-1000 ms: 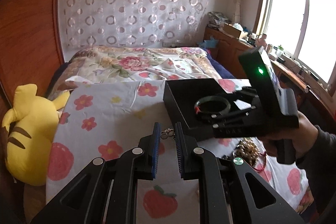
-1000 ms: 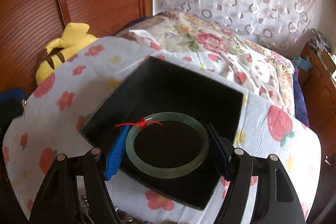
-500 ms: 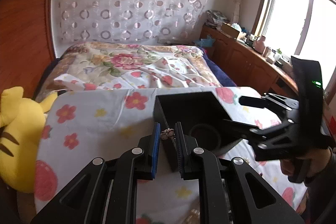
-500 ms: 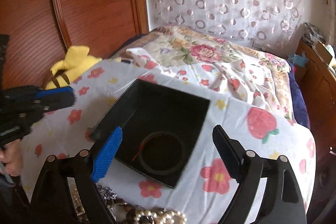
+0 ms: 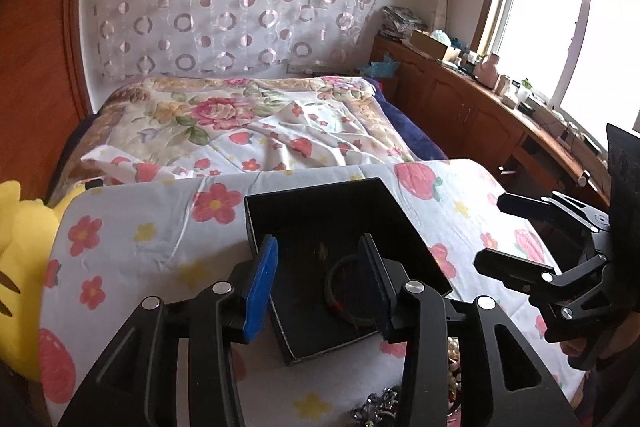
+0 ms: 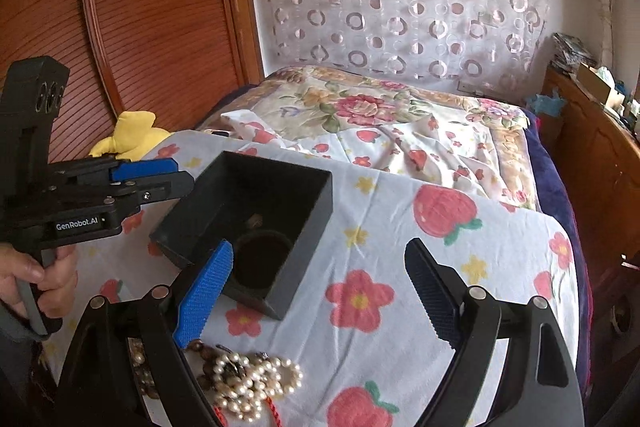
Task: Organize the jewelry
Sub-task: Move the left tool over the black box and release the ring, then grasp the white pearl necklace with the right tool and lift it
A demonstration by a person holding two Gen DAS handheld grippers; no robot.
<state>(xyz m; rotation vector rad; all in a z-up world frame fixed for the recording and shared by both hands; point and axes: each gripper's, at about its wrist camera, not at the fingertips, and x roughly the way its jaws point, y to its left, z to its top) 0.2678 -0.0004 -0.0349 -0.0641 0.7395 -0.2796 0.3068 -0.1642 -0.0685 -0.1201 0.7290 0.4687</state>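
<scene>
An open black box (image 5: 320,215) (image 6: 256,187) stands on the flowered cloth. A green bangle (image 5: 346,291) (image 6: 260,259) with a red thread lies flat inside it. A small metal trinket (image 6: 254,221) rests on the box floor behind the bangle. My left gripper (image 5: 320,281) (image 6: 182,175) hovers over the box's near-left corner. Its jaws are opening and there is nothing between the pads. My right gripper (image 6: 320,283) (image 5: 492,231) stands wide open and empty, back from the box on its right side.
A heap of pearl strands and beads (image 6: 248,383) (image 5: 454,351) lies at the near edge of the cloth, with a silver piece (image 5: 376,407) beside it. A yellow plush toy (image 5: 16,267) sits at the left. The bed (image 6: 380,123) lies beyond, and wooden cabinets (image 5: 460,107) run along the right.
My left gripper moved over the box, opened and dropped its small trinket inside. My right gripper let go of the bangle in the box, opened wide and drew back and up.
</scene>
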